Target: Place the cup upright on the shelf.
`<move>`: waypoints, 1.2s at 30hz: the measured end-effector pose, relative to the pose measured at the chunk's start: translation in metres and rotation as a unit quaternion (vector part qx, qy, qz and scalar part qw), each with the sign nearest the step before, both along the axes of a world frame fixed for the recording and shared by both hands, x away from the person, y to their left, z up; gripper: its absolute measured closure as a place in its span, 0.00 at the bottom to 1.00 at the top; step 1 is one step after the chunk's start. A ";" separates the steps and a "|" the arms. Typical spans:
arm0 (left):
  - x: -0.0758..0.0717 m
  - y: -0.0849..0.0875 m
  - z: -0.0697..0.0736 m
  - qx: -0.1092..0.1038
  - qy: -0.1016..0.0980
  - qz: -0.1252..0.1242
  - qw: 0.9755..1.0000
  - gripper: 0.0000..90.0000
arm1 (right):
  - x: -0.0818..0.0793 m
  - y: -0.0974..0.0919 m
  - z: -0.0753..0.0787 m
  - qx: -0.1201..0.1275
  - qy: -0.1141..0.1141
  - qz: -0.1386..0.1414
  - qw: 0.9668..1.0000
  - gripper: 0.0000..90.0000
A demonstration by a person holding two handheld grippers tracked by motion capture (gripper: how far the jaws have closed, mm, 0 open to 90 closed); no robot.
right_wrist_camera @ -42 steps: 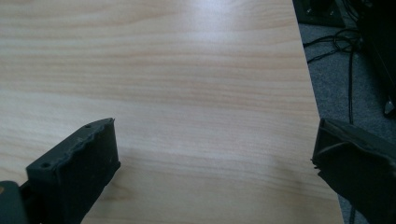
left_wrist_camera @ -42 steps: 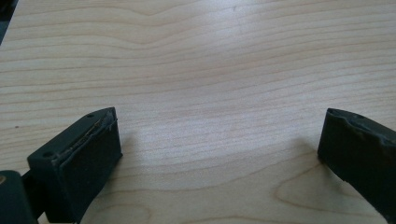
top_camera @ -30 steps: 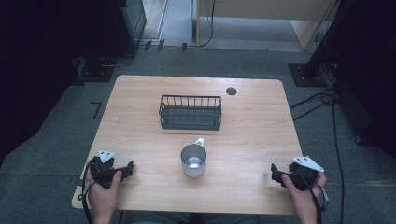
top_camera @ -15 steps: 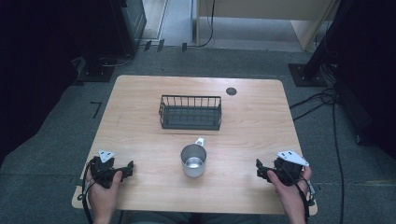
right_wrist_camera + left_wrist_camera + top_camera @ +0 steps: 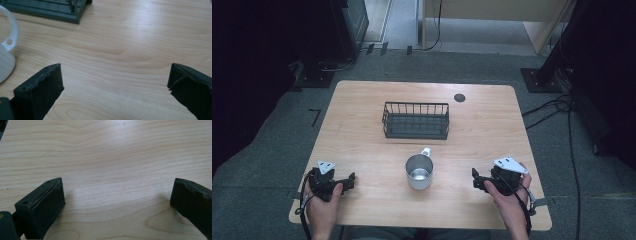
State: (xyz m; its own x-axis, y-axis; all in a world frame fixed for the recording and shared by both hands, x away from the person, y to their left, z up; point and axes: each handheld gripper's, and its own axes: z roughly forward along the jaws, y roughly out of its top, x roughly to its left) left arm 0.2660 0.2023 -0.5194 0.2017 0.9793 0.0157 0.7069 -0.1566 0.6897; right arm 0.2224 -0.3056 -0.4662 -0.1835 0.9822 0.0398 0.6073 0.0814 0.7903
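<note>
Claw states first: both stand wide with nothing between the jaws, as each gripper view shows bare wood in the gap. Taking the steel mug [image 5: 419,172] as the landmark, the counter [image 5: 362,125] spreads broadly around it, its near edge running just behind the two hands and its far corners bare, so there is ample room to swing in from either side. Beyond the mug, near but apart from it, sits the black wire basket [image 5: 415,120], open at the top; it looks like the likely place for the mug to go, and its near wall is the one obstacle on that path. The mug stands upright, its handle turned toward the basket. The right claw [image 5: 477,181] rests low to the mug's right with jaws aimed at it, probably readying a side approach. The left claw [image 5: 348,181] lies at the mug's left, farther off.
</note>
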 end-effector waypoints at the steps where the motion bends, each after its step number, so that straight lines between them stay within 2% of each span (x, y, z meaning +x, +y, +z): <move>1: 0.000 0.000 0.000 0.001 0.001 -0.001 1.000 0.00 | 0.000 0.005 0.001 0.001 0.000 0.005 1.000 0.00; 16: 0.000 0.000 0.000 0.000 -0.001 0.000 1.000 0.00 | 0.002 0.043 0.017 0.009 -0.015 0.053 0.998 0.00; 27: 0.000 0.000 0.000 0.000 0.000 0.000 1.000 0.00 | 0.002 0.083 0.024 0.020 -0.020 0.103 0.994 0.00; 36: 0.000 0.000 0.000 0.000 0.000 0.000 1.000 0.00 | 0.001 0.101 0.028 0.025 -0.022 0.120 0.992 0.00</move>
